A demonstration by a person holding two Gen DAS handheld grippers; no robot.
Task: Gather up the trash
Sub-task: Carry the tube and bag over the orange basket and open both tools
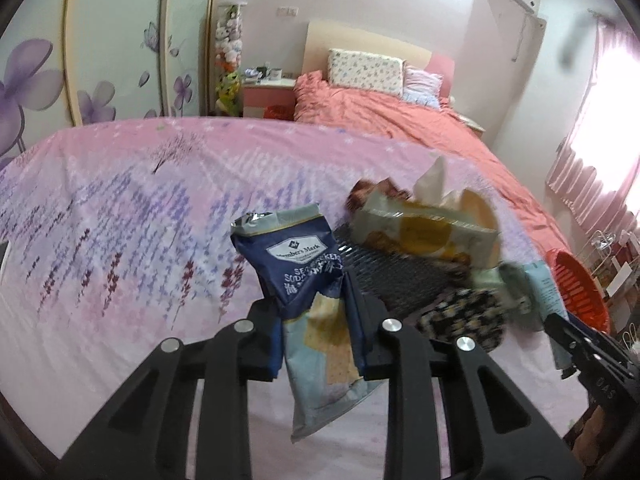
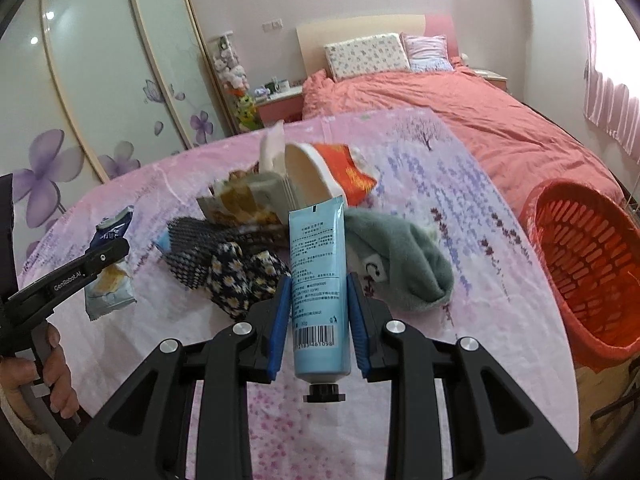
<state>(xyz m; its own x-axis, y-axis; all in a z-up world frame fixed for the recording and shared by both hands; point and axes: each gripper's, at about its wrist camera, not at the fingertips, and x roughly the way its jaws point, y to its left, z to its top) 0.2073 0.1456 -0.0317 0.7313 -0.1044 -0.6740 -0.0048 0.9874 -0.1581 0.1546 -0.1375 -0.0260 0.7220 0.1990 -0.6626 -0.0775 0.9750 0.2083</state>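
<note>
left gripper (image 1: pixel 320 312): clamped on the cracker bag (image 1: pixel 298 264), pads pinching its crumpled middle, so the printed top sticks up and the pale bottom dangles toward the camera. Bag looks lifted clear of the bedspread (image 1: pixel 120 208).
right gripper (image 2: pixel 318 320): blue pads shut on the light blue tube (image 2: pixel 318 264), cap end hanging toward the camera, crimped end pointing up and away.
trash bin: orange basket (image 2: pixel 580 256) sits off the bedspread's right edge, near the right gripper, well apart from the left one.
rest of the pile: tissue pack (image 1: pixel 424 228), floral cloth (image 2: pixel 244 280) and grey-green sock (image 2: pixel 396 264) sit mid-bedspread; can't tell which of it is trash.
pose: both grippers tilt downward over the near edge of the bedspread, side by side; a hand (image 2: pixel 44 372) shows on the left handle.
how I'd do it: tube first, since the basket's on its side. Carry it over the rim before letting go. Keep the bag pinched firmly, it's floppy, and swing it above the pile so the dangling end doesn't drag the tissues.
</note>
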